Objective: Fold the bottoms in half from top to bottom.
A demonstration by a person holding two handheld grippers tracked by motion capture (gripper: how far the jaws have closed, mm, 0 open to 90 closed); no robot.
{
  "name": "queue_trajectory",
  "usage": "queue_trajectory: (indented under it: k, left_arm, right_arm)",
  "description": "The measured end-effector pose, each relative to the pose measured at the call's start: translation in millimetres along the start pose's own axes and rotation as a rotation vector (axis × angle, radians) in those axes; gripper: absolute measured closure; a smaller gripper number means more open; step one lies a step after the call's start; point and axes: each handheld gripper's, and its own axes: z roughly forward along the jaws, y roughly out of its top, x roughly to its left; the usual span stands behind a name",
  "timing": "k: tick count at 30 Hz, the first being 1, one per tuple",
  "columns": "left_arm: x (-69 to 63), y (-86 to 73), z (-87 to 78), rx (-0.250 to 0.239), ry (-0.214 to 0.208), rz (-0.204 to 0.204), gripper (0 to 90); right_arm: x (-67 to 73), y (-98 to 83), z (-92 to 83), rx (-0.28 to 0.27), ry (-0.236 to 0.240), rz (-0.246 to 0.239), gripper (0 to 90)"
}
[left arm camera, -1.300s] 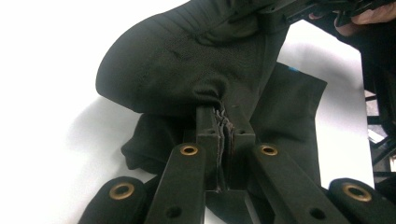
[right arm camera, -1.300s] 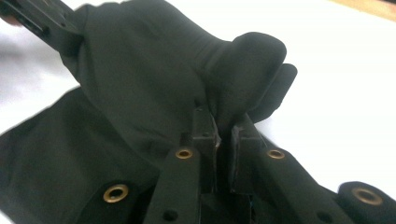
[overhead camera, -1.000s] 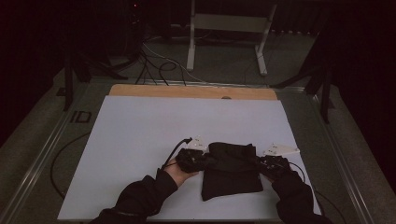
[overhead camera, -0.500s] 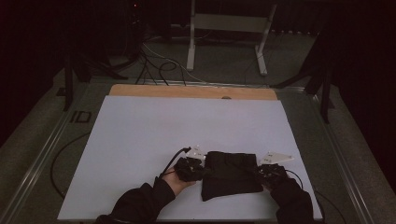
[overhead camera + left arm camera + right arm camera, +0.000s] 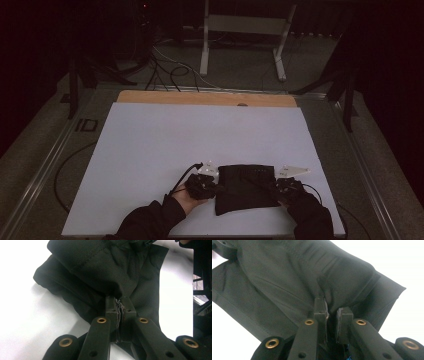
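No brand, label or readable writing shows on anything here.

A dark cloth [image 5: 246, 189], folded into a rough rectangle, lies flat on the white sheet of the table [image 5: 165, 145], near the table's front edge and right of centre. In the left gripper view the cloth [image 5: 105, 272] looks like a matte woven fabric, black to very dark green, with a stitched seam running across its upper fold and soft puckers where it is gathered. In the right gripper view the cloth [image 5: 294, 280] shows parallel stitch lines and a hemmed edge, with several layers stacked at its corner.

The left hand-held gripper [image 5: 202, 184] sits at the cloth's left edge. Its black jaws are pressed together on a thin bunch of fabric, whose layered edge shows between the pads [image 5: 120, 312].

The right hand-held gripper [image 5: 286, 187] sits at the cloth's right edge. Its jaws [image 5: 332, 315] stand narrowly apart with a fold of cloth pinched between them.

Both grippers have black linked arms with brass-coloured rivets. Dark sleeves come in from the bottom of the high view. A bare wooden strip [image 5: 200, 98] edges the table's far side.
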Motion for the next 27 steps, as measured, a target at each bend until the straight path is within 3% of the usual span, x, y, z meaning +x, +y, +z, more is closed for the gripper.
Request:
queue_trajectory:
  k: [5,15,20,27]
  left_arm:
    - [0.9,-2.4,2.9,0.006,0.021,0.018,87.3]
    - [3.7,-4.3,4.0,0.011,0.014,0.016,83.1]
    - [4.8,-7.3,2.1,0.009,0.004,0.01,73.0]
    - [1.8,-2.3,-8.4,-0.007,-0.005,0.021,56.1]
  right_arm:
    - [1.1,0.1,0.9,0.002,-0.007,-0.018,81.3]
    - [2.2,0.4,1.4,0.002,-0.011,-0.023,78.0]
    - [-0.2,1.1,0.8,0.001,0.008,0.014,65.8]
    - [-0.6,6.2,-9.8,-0.03,-0.004,0.014,46.4]
